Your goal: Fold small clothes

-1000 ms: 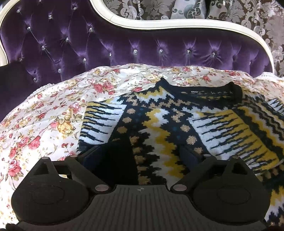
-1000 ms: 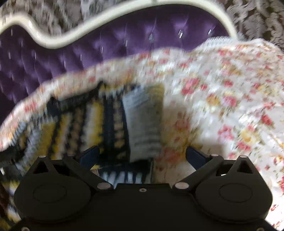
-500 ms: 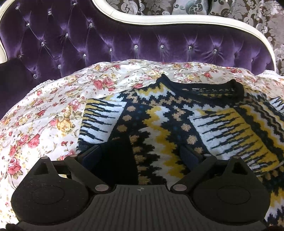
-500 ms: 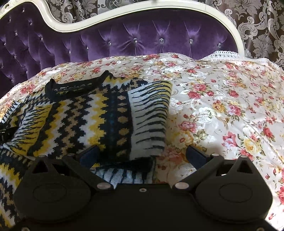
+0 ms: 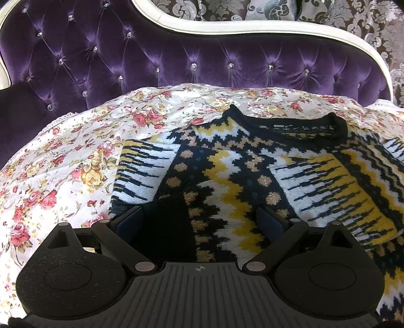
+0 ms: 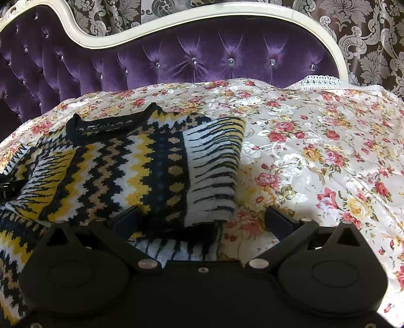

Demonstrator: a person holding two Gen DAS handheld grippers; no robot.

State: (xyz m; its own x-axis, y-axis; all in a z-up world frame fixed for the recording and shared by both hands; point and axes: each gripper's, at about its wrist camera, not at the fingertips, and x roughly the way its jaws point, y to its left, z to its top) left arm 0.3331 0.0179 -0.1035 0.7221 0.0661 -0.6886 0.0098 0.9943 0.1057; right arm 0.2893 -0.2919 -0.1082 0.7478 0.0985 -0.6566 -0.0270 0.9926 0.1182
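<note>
Sweater [image 5: 227, 181]: lies on floral bedspread [image 5: 63, 164], sleeves folded in
Handling: soft, thick, limp knit; you pinch the doubled side edge
Left hand-held gripper [image 5: 199, 222]: fingers apart, empty
Right hand-held gripper [image 6: 202, 222]: fingers apart, empty

A floral bedspread [image 5: 63, 161] with red and yellow roses fills the middle of both frames. Behind it, across the upper frame, stands a purple tufted headboard [image 5: 151, 58] with a cream curved frame [image 6: 176, 17]. Damask-patterned curtains [image 6: 366, 37] hang at top.
</note>
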